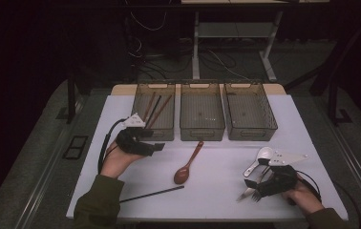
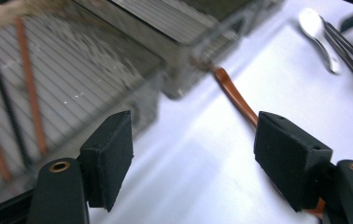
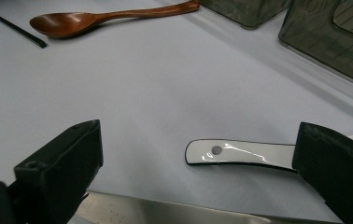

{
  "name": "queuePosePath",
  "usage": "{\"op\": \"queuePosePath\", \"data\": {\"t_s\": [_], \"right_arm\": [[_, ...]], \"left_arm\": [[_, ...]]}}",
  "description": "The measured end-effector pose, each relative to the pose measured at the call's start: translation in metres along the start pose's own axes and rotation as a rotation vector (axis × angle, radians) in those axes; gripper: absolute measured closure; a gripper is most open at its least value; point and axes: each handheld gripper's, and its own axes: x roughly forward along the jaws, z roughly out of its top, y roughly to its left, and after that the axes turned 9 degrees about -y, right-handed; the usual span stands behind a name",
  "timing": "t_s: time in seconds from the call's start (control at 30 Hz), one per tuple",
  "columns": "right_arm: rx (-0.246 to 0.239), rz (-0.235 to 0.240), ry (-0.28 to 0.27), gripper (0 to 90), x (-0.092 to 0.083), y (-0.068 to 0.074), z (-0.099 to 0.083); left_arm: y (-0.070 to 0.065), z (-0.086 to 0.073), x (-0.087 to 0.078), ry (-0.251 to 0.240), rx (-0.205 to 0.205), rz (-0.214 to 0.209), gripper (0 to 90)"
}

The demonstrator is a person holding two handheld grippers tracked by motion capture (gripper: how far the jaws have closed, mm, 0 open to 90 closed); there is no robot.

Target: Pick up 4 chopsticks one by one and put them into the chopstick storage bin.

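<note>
Nearest me in the high view, my right tongs point(image 1: 251, 183) sit at lower right by the table point(image 1: 217, 200) front edge, jaws apart and clamped on nothing, over the metal cutlery point(image 1: 248, 193) with the white spoon point(image 1: 260, 157) just beyond, while a black chopstick point(image 1: 152, 194) lies at lower centre. Mid-frame the wooden spoon point(image 1: 186, 167) lies on bare white table with open room on every side. Farther up, my left tongs point(image 1: 157, 147) hang apart and empty just before the left bin point(image 1: 154, 112), which holds chopsticks; two more bins point(image 1: 226, 112) line the far edge.
</note>
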Motion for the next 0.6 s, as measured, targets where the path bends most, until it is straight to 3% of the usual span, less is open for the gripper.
{"op": "queuePosePath", "data": {"t_s": [0.23,0.6], "right_arm": [[-0.002,0.002,-0.001,1.8,0.000,0.000,0.000],[-0.003,0.000,-0.001,1.8,0.000,0.001,0.000]], "left_arm": [[-0.026,-0.024,-0.008,0.010,0.035,-0.060,32.4],[-0.047,-0.061,-0.023,0.024,0.045,-0.122,56.8]]}}
